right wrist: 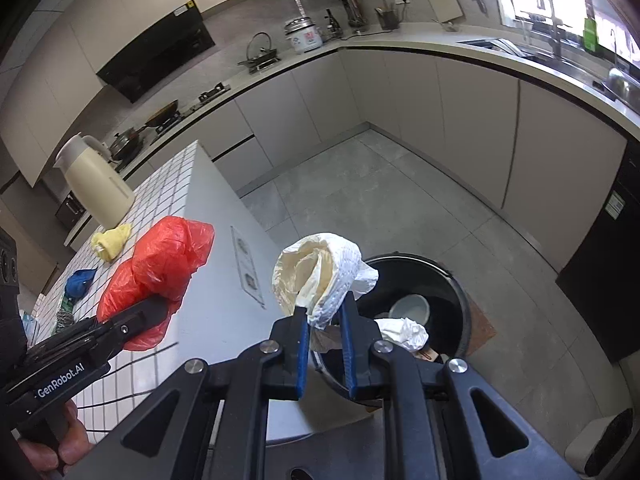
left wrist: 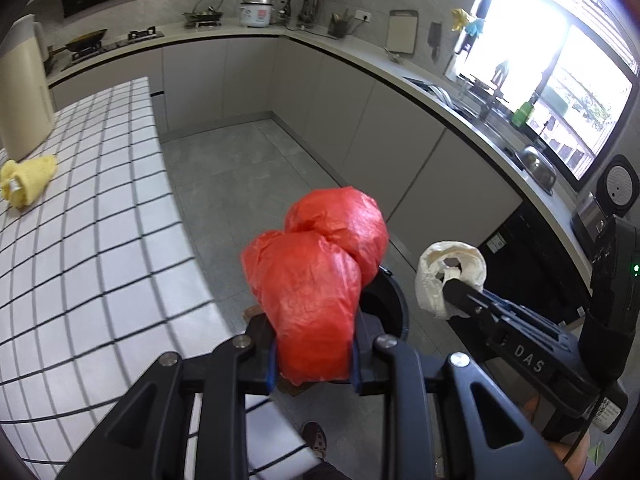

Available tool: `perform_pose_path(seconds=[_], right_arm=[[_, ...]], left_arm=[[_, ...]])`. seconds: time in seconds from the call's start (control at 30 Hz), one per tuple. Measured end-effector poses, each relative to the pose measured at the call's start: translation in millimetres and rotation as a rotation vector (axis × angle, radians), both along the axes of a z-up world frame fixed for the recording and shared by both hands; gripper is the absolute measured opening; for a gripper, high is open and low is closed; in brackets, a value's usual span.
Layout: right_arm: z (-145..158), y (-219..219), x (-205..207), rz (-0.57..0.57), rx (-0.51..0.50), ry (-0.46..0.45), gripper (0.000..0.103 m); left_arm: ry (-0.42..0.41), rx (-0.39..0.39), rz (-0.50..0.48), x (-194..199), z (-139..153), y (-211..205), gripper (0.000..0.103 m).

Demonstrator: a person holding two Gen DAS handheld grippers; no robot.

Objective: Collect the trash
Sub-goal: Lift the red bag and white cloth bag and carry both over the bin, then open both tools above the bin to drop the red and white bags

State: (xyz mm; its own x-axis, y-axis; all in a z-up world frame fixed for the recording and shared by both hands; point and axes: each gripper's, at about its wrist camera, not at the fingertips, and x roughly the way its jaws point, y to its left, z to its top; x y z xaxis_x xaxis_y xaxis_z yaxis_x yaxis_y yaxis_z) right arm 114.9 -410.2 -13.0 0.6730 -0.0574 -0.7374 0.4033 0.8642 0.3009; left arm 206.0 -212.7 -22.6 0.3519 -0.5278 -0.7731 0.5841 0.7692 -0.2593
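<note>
My left gripper [left wrist: 314,354] is shut on a crumpled red plastic bag [left wrist: 312,280], held beside the tiled counter's edge and partly above the black bin [left wrist: 394,312]. The same red plastic bag [right wrist: 160,264] and left gripper [right wrist: 154,306] show at the left of the right wrist view. My right gripper [right wrist: 325,322] is shut on a wad of white and cream paper [right wrist: 320,276] right at the rim of the black bin [right wrist: 456,292]. That white wad [left wrist: 448,276] also shows in the left wrist view, at the right gripper [left wrist: 450,282]. Inside the bin lie white paper [right wrist: 404,330] and a round cup [right wrist: 410,306].
The white tiled counter [left wrist: 92,220] stands to the left, with a yellow cloth [left wrist: 28,182], a cream jug [right wrist: 96,182], a blue crumpled item [right wrist: 80,282] and a metal scrubber [right wrist: 64,318]. Grey floor [left wrist: 256,160] runs ahead to the cabinets. A black appliance [right wrist: 604,280] stands at the right.
</note>
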Motion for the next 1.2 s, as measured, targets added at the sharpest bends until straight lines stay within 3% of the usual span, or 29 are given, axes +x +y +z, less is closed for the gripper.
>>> perform_pose_path(seconds=[0.37,1.03,1.1,1.17,1.2], right_arm=[[-25.3,-45.3,-14.2,-0.023,0.02,0.053,0.016],[-112.1,-98.7,18.5,0.082,0.122,0.189,0.017],[-119.8,-103.7,23.3,0.091,0.133,0.201,0.019],[-125.9,-107.9,26.1,0.099,0.137,0.211,0.029],[-128.2,-109.0,27.0,0.102,0.137,0.213,0.041]], left_arm=[[0.07,0.038,-0.031,-14.2,-30.4,-52.5,0.027],[0.195,0.195,0.083,-4.1,-111.1,-93.9,0.03],[0.203,0.201,0.096,-2.3,-115.4,-96.6,0.034],[0.213,0.214,0.095,-0.9,-120.0,-99.9,0.038],[0.214,0.224,0.099,1.4,-121.6,-101.5,0.044]])
